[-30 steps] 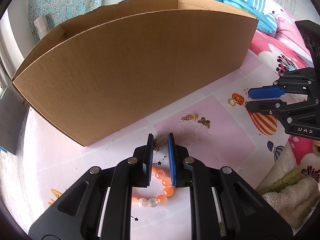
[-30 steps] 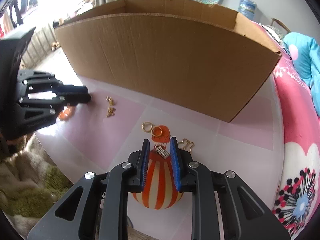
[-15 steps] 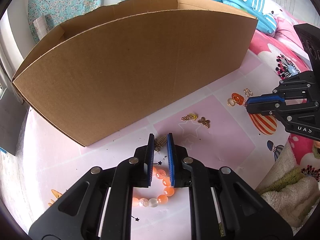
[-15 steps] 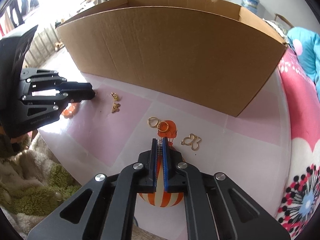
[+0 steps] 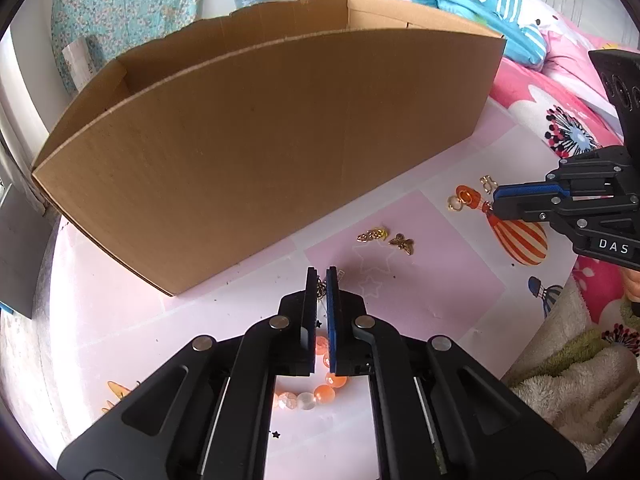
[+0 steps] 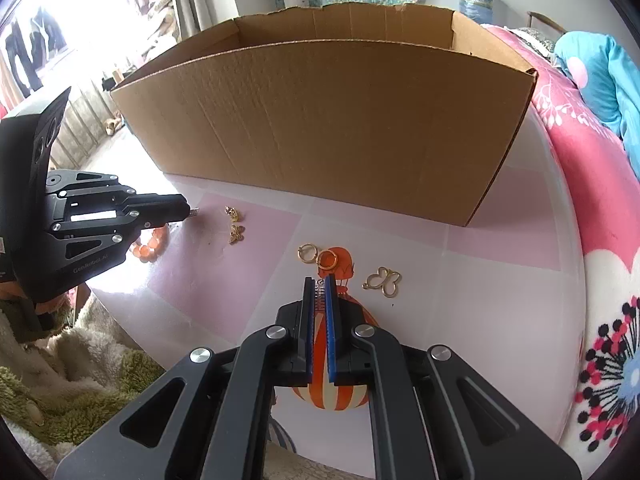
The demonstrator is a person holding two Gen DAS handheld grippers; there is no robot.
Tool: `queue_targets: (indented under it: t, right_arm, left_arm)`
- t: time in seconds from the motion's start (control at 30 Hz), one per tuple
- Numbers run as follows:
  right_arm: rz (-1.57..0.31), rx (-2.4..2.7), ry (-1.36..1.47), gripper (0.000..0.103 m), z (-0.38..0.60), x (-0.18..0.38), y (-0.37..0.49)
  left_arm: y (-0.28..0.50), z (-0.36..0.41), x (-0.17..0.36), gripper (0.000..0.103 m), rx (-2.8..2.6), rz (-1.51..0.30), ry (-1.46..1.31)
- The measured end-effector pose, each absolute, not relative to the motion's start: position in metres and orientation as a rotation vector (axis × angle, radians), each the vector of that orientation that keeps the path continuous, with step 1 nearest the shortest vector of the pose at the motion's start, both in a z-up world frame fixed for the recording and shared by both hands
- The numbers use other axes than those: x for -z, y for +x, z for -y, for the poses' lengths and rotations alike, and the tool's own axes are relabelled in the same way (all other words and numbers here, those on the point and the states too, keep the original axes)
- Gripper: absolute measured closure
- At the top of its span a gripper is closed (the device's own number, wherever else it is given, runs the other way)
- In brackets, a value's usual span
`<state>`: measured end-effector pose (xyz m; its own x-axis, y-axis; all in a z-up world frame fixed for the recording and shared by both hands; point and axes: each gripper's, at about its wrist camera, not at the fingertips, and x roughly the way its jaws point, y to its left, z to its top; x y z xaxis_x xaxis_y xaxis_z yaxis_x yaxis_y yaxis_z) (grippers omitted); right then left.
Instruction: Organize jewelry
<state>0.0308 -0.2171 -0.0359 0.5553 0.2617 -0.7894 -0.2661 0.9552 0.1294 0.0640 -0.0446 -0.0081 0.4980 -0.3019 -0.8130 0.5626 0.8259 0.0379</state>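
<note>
Behind both hand-held grippers — left (image 5: 321,280) and right (image 6: 319,286) each pinching a small charm — looms a cardboard box (image 5: 260,152).

Left tongs (image 5: 321,280) pinched on a gold charm (image 5: 321,289), bead bracelet (image 5: 316,390) below them on the pink table (image 5: 120,320), cardboard box (image 5: 260,152) behind, two gold charms (image 5: 386,239) beside it, right tongs (image 5: 498,204) closed near gold hoops (image 5: 458,200)
</note>
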Motion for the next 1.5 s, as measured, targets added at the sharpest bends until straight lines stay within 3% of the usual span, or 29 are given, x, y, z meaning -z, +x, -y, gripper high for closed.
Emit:
queue_targets:
  t: [0.07,0.67,0.8,1.13,1.33,1.5]
  right_arm:
    - [-0.926,-0.311,0.002,0.098,0.215,0.038,0.031]
    - [-0.814,-0.309,0.059,0.098,0.217,0.010,0.014]
    - [-0.814,-0.318,0.062,0.098,0.215,0.011,0.014]
    - [-0.833,-0.338,0.104,0.098,0.218,0.023,0.028]
    - [-0.842,-0.347,0.117,0.098,0.218,0.028,0.033]
    - [-0.833,-0.347,0.136,0.098,0.221,0.027,0.032]
  left_arm:
    - [0.064,0.044,0.006,0.103,0.538,-0.904,0.311]
    - [0.050,0.044,-0.018,0.103,0.563,-0.846,0.329]
    - [0.051,0.053,-0.003,0.089,0.584,-0.875,0.425]
    - [0.066,0.066,0.013,0.089,0.603,-0.897,0.540]
    - [0.073,0.066,0.014,0.102,0.601,-0.913,0.527]
    - [0.071,0.061,0.008,0.103,0.591,-0.894,0.501]
